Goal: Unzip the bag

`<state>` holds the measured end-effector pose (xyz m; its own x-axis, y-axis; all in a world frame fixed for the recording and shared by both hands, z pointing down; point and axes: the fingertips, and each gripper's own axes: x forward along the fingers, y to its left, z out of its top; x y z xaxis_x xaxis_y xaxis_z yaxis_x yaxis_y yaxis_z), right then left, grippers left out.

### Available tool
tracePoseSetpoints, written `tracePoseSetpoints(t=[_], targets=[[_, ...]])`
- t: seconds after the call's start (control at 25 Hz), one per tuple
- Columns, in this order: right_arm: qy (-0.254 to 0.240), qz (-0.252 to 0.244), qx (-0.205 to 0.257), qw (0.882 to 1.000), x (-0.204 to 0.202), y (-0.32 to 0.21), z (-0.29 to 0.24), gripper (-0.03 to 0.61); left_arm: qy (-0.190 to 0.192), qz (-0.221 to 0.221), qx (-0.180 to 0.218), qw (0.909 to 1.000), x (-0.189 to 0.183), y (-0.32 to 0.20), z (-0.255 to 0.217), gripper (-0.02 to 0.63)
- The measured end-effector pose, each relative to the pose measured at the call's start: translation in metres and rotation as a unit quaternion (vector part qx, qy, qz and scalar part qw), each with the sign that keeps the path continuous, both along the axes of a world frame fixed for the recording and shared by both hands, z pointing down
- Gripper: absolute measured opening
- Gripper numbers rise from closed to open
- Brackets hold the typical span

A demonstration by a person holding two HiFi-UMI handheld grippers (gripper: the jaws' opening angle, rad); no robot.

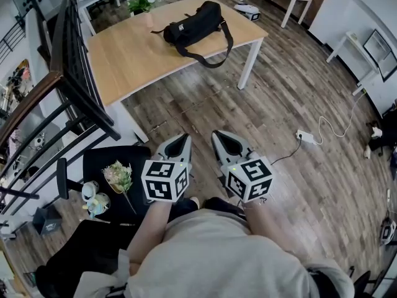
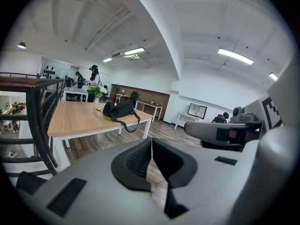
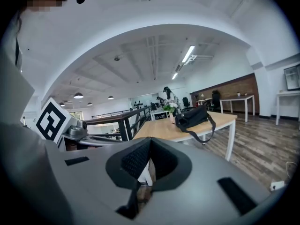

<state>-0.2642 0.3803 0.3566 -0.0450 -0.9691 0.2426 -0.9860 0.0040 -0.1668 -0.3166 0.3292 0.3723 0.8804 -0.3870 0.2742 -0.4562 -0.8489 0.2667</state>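
A black duffel bag point(image 1: 192, 25) lies on a light wooden table point(image 1: 133, 58), its strap hanging over the near edge; it also shows as the bag point(image 2: 119, 109) and the bag point(image 3: 192, 118) in the gripper views. My left gripper point(image 1: 181, 139) and right gripper point(image 1: 220, 136) are held side by side near my body, well short of the table, above the wood floor. Both are shut with nothing between the jaws: left gripper point(image 2: 151, 142), right gripper point(image 3: 149, 143).
A black stair railing point(image 1: 74, 73) runs along the left of the table. A potted plant point(image 1: 141, 4) stands at the table's far end. A black chair point(image 1: 111, 166) with flowers on it is at my lower left. A power strip and cable point(image 1: 307, 136) lie on the floor to the right.
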Motion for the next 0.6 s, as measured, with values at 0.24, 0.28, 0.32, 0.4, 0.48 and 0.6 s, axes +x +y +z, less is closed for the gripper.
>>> tracePoseSetpoints(t=[0.24,0.28,0.32,0.4,0.48,0.6], targets=[[-0.001,0.021,-0.005,1.0,-0.007,-0.005,0.006,0.008,-0.002,0.017,0.006,0.9998,-0.006,-0.003,0.003,0.023],[-0.002,0.023,-0.009,1.0,-0.009,-0.005,0.009,0.009,-0.002,0.019,0.004,0.9998,-0.008,-0.004,0.004,0.023],[-0.004,0.022,-0.013,1.0,-0.012,-0.006,0.012,0.014,-0.002,0.021,0.004,0.9998,-0.009,-0.005,0.004,0.023],[-0.006,0.021,-0.021,1.0,-0.016,-0.008,0.016,0.055,-0.001,0.02,0.002,0.9998,-0.013,-0.008,0.006,0.023],[-0.004,0.022,-0.023,0.999,-0.016,-0.011,0.017,0.055,0.002,0.017,-0.004,0.9998,-0.014,-0.012,0.007,0.023],[-0.002,0.02,-0.026,0.999,-0.012,-0.019,0.02,0.063,0.001,0.012,-0.013,0.9999,-0.013,-0.019,0.012,0.025]])
